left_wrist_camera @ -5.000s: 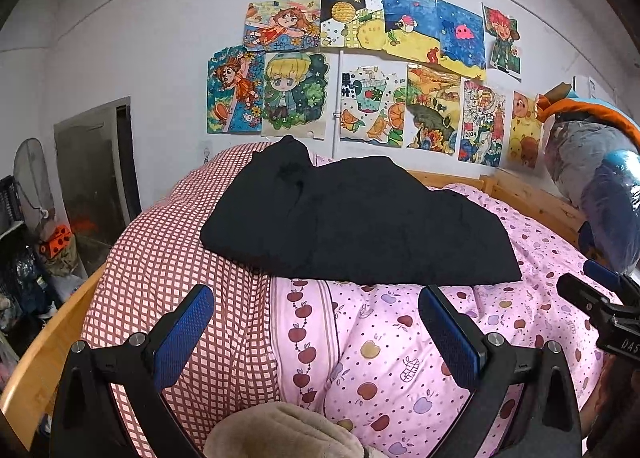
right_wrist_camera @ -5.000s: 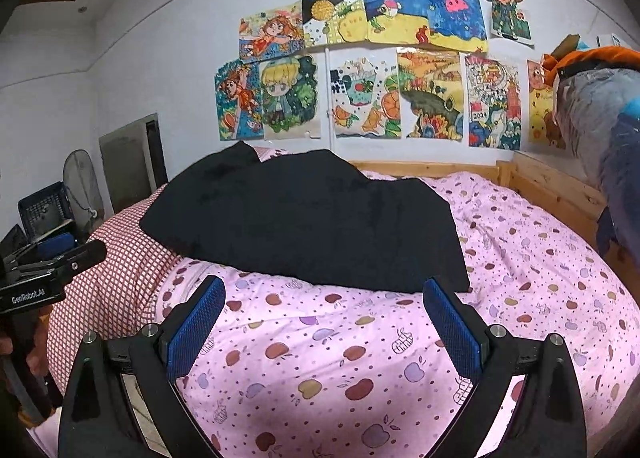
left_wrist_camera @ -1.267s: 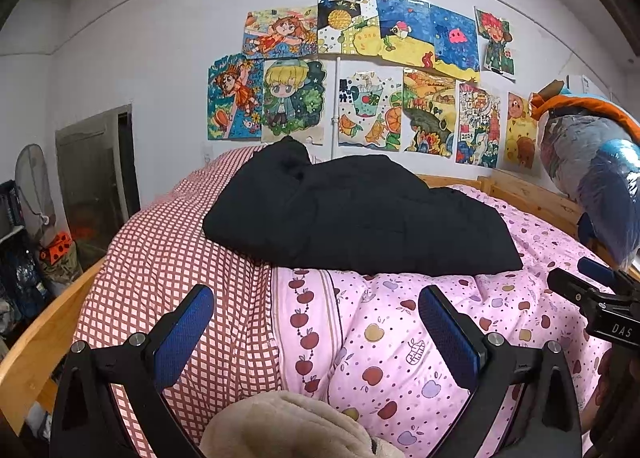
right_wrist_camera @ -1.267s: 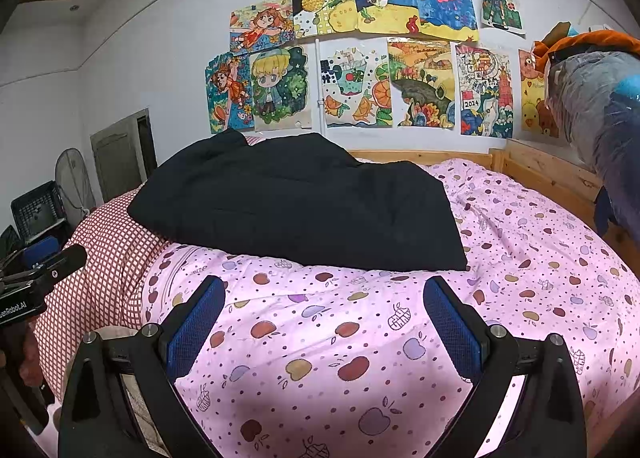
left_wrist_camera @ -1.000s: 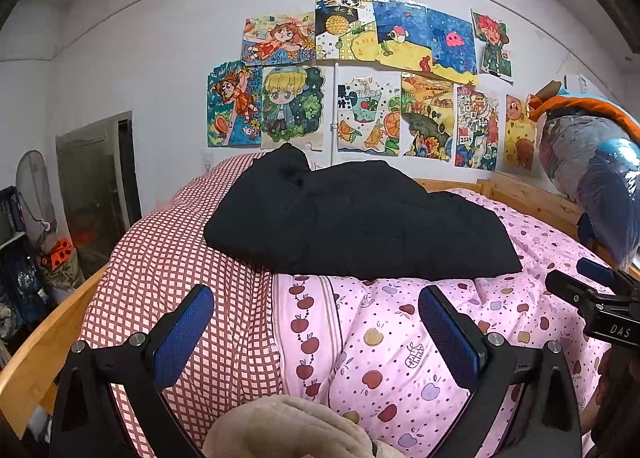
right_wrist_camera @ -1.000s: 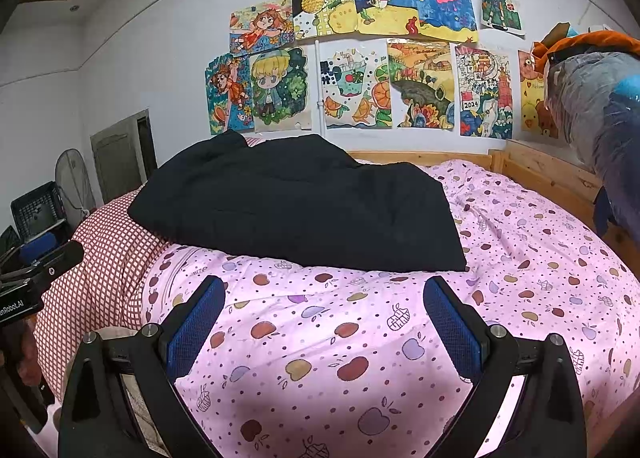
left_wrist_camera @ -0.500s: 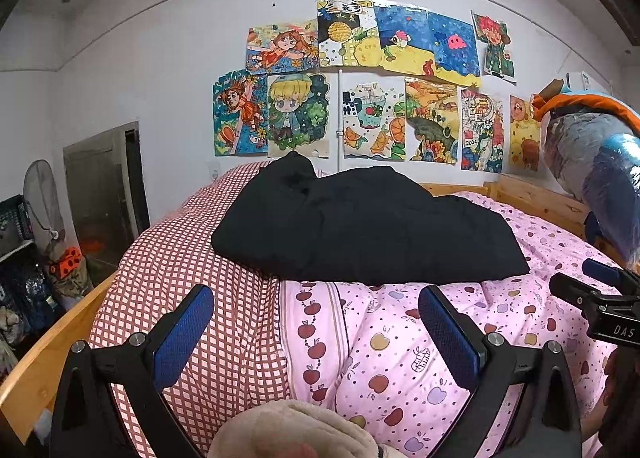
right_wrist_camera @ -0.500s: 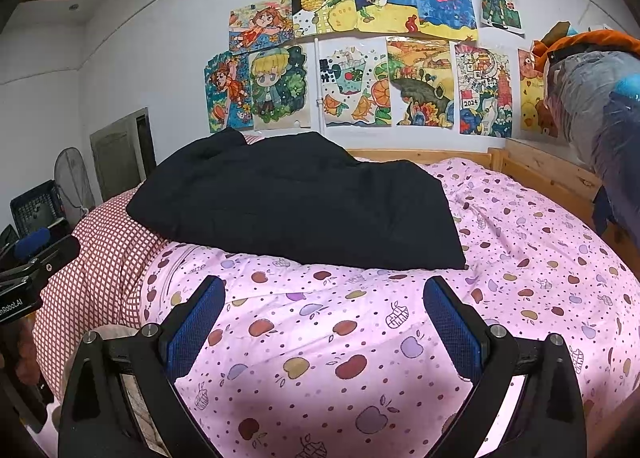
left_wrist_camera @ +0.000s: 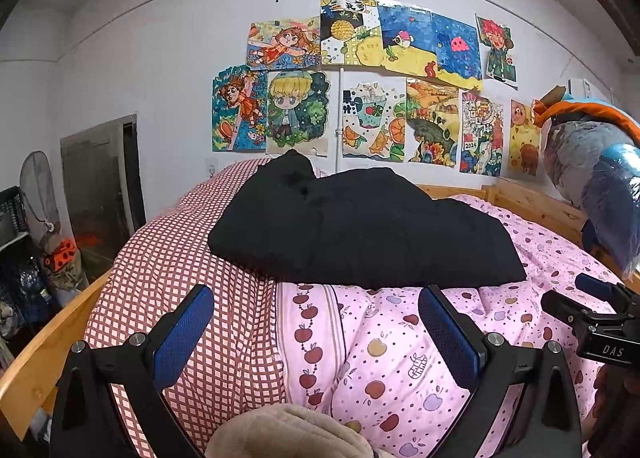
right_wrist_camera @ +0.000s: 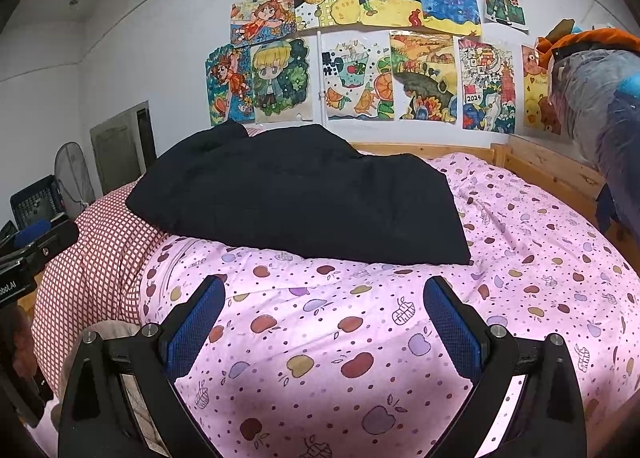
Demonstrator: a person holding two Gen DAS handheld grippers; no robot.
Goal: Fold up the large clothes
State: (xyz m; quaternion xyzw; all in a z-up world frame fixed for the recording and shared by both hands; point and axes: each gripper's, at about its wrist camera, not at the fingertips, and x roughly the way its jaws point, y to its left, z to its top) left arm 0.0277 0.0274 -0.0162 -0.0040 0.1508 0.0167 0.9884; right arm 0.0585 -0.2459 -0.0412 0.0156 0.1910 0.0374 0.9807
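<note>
On the bed, left wrist view: black garment [left_wrist_camera: 360, 230] lies folded across red-checked bedding [left_wrist_camera: 180, 278] and pink apple-print quilt [left_wrist_camera: 400, 346]. Left gripper [left_wrist_camera: 316, 318] spread wide, empty, short of it. Right wrist view: same garment [right_wrist_camera: 304, 202] ahead; right gripper [right_wrist_camera: 324, 310] wide, empty, above quilt [right_wrist_camera: 360, 338].

**Camera setup**

Both wrist views face forward over the bed [left_wrist_camera: 400, 358] toward the drawings [right_wrist_camera: 360, 70] on the far wall. Left sits further left, right further right. Shared: black garment [left_wrist_camera: 360, 234], wall; each sees the other's rig at frame edge.
</note>
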